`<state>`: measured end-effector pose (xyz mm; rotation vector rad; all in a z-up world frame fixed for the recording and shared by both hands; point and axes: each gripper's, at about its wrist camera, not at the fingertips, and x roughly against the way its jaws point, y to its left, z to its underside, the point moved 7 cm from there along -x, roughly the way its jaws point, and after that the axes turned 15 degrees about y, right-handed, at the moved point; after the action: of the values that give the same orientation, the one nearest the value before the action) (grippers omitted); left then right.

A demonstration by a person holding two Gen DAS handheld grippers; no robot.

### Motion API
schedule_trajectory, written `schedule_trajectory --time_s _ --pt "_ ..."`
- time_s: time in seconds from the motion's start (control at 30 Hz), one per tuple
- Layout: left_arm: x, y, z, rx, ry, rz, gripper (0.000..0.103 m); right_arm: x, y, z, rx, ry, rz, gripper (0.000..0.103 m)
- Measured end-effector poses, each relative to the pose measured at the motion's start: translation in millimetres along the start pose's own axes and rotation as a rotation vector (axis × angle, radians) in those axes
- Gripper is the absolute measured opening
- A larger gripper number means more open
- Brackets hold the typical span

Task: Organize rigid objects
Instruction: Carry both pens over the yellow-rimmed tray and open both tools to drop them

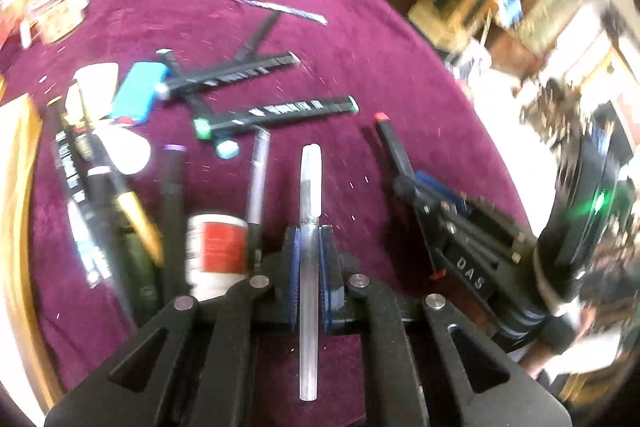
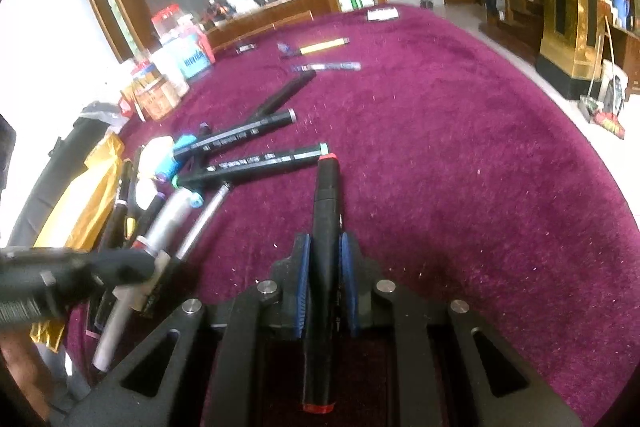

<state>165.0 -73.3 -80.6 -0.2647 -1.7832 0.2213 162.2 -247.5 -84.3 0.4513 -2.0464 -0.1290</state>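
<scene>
My left gripper (image 1: pixel 309 239) is shut on a clear white pen (image 1: pixel 310 187), held lengthwise above the purple cloth. My right gripper (image 2: pixel 325 251) is shut on a black marker with red ends (image 2: pixel 326 211); it also shows in the left wrist view (image 1: pixel 394 147) at the right. Black markers with green caps (image 1: pixel 276 113) (image 2: pixel 260 161) lie ahead on the cloth. A pile of pens and markers (image 1: pixel 120 167) (image 2: pixel 160 203) lies at the left, with a blue eraser (image 1: pixel 138 91) and a white bottle with a red label (image 1: pixel 218 247).
The purple cloth (image 2: pixel 460 167) covers the table. A yellow pen (image 2: pixel 320 47) and a striped pen (image 2: pixel 328 67) lie far back. Boxes and jars (image 2: pixel 172 59) stand at the back left. A yellow bag (image 2: pixel 88 187) lies at the left edge.
</scene>
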Motion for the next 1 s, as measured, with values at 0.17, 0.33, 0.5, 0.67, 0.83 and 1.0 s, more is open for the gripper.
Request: schedule_trajectory --time_s 0.17,0.33,0.5,0.67,0.83,1.0 --pt "47 23 10 0.078 -0.071 0.116 0.006 25 23 6 -0.025 -0.02 -0.082 0.014" --pt "86 59 30 0.189 -0.119 0.231 0.006 46 84 7 0.058 -0.009 -0.2 0.014" --pt "119 97 53 0.29 -0.184 0.294 0.006 42 157 12 0.154 0.067 -0.343 0.014" --pt "138 142 79 0.399 -0.238 0.307 0.006 27 222 18 0.264 0.136 -0.415 0.014" --pt "146 176 94 0.481 -0.259 0.305 0.006 15 266 30 0.337 0.17 -0.455 0.014" --pt "147 204 102 0.544 -0.279 0.324 0.006 2 294 31 0.358 0.213 -0.498 0.014"
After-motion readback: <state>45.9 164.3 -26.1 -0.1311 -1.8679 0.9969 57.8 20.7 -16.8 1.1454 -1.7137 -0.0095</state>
